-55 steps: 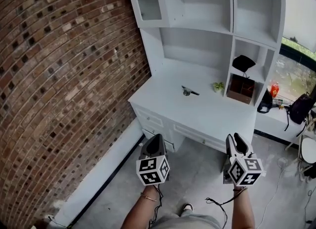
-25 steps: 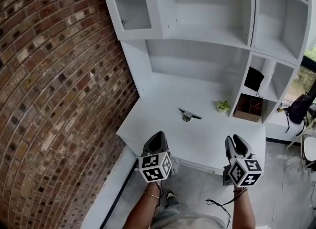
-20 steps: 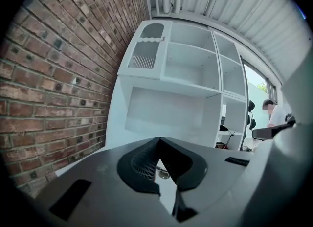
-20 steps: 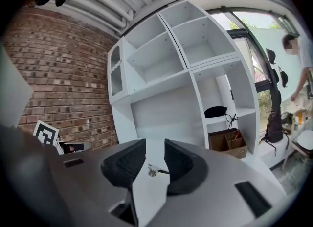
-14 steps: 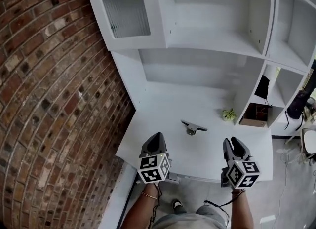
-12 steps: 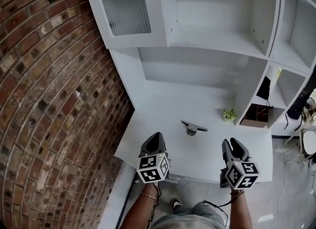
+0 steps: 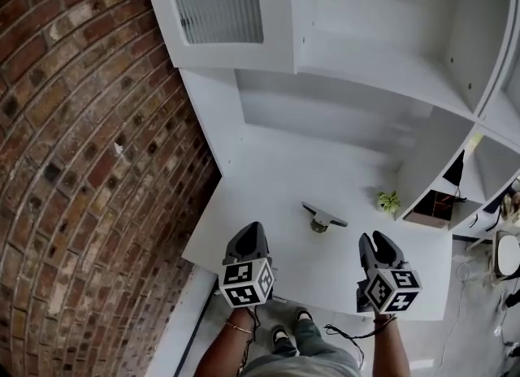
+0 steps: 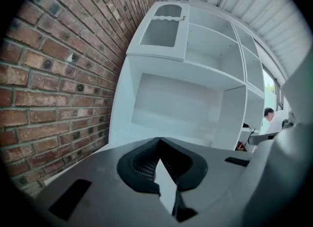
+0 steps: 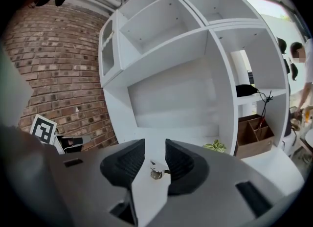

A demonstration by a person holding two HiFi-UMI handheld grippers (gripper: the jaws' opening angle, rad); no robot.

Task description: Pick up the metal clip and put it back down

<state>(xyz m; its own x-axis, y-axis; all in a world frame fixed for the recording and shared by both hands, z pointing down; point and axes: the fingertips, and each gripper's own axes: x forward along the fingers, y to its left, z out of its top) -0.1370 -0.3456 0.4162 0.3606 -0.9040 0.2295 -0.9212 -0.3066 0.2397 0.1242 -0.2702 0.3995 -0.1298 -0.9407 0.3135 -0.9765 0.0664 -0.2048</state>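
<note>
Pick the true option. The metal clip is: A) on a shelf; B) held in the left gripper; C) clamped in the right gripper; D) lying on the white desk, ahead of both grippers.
D: the metal clip lies on the white desk, beyond the left gripper and right gripper.

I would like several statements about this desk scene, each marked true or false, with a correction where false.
1. The metal clip lies on the white desk. True.
2. The right gripper is shut on the clip. False: its jaws stand apart, and the clip lies ahead on the desk.
3. The left gripper has its jaws together, holding nothing. True.
4. The small green plant stands left of the clip in the head view. False: it stands to its right.
5. A brick wall is left of the desk. True.
</note>
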